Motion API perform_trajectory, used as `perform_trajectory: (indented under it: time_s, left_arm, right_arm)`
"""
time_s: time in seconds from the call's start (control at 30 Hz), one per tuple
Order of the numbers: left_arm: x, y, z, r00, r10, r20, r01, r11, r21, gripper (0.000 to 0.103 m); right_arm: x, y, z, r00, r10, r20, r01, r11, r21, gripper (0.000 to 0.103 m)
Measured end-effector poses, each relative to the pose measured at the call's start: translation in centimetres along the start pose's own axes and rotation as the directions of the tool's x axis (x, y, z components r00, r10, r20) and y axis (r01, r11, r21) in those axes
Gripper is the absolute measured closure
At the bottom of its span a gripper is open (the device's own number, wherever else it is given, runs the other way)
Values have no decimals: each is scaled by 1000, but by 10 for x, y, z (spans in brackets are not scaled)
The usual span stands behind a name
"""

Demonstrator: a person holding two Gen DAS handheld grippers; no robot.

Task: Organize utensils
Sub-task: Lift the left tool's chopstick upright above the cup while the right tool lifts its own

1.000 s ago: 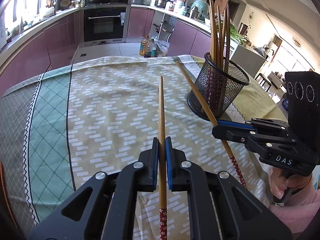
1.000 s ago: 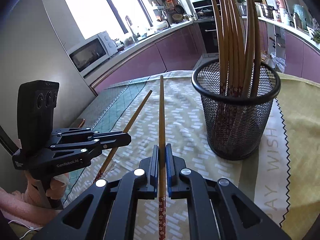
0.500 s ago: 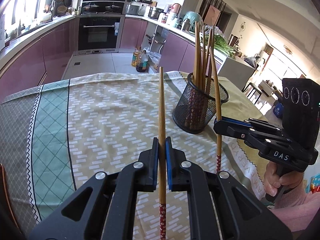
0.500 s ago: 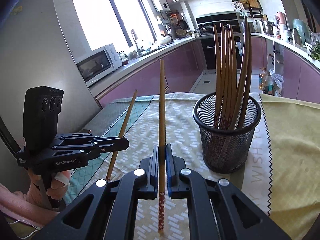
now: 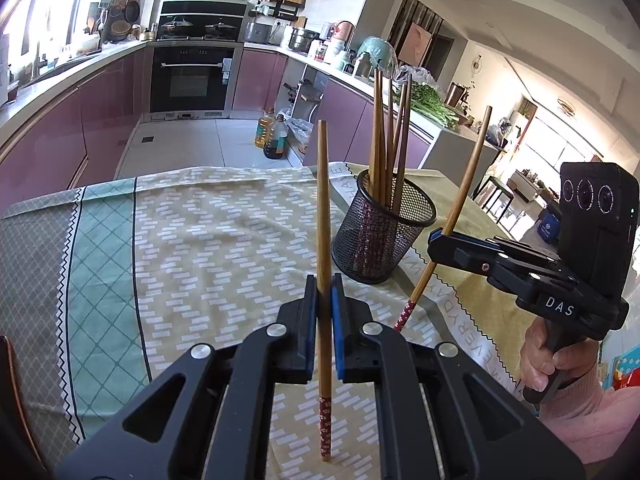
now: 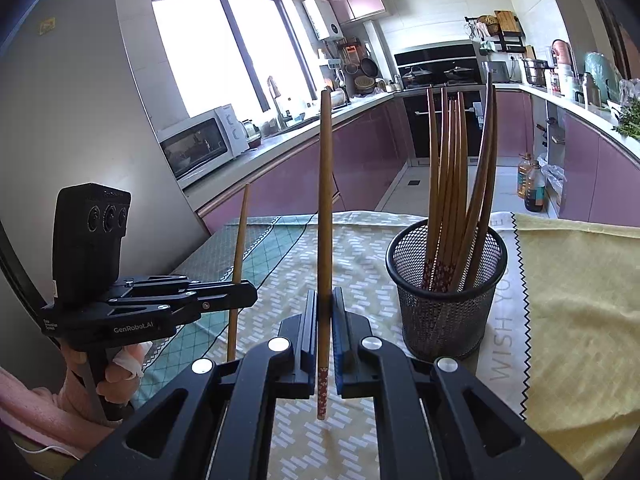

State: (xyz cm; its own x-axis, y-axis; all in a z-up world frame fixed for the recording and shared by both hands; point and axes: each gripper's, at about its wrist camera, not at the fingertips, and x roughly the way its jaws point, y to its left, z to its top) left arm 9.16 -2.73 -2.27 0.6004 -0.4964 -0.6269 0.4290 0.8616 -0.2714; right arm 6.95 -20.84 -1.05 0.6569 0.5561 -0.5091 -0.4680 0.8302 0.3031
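My left gripper (image 5: pixel 324 292) is shut on a wooden chopstick (image 5: pixel 323 216) that stands nearly upright, its red patterned end down, clear of the cloth. My right gripper (image 6: pixel 325 304) is shut on a second chopstick (image 6: pixel 325 200), also near upright. Each gripper shows in the other's view: the right one (image 5: pixel 436 240) with its chopstick (image 5: pixel 466 188) tilted, the left one (image 6: pixel 250 292) with its chopstick (image 6: pixel 240 236). A black mesh holder (image 5: pixel 380 240) (image 6: pixel 446 300) with several chopsticks stands on the patterned tablecloth (image 5: pixel 224 248), between and just beyond the two grippers.
A yellow cloth (image 6: pixel 572 292) covers the table right of the holder. A person's hands in pink sleeves (image 5: pixel 576 412) hold the gripper handles. Kitchen counters, an oven (image 5: pixel 192 76) and oil bottles (image 5: pixel 272 136) lie beyond the table's far edge.
Both grippers rose from the table and tipped their chopsticks from nearly flat to near upright. The holder now looks smaller and farther off in both views.
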Motion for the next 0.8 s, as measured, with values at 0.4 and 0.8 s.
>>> perform_trajectory:
  time_s: [0.4,0.8]
  left_arm:
    - [-6,-7,7,1000,-1,25,0,1000,13,96]
    - [-9,-13,11,999,5,47,-7,999,31,96]
  right_arm:
    - [-4,1,4,1000,-12,22,12,1000,-3,97]
    - [-9,1,7,999,-17,40,17,1000,-9,97]
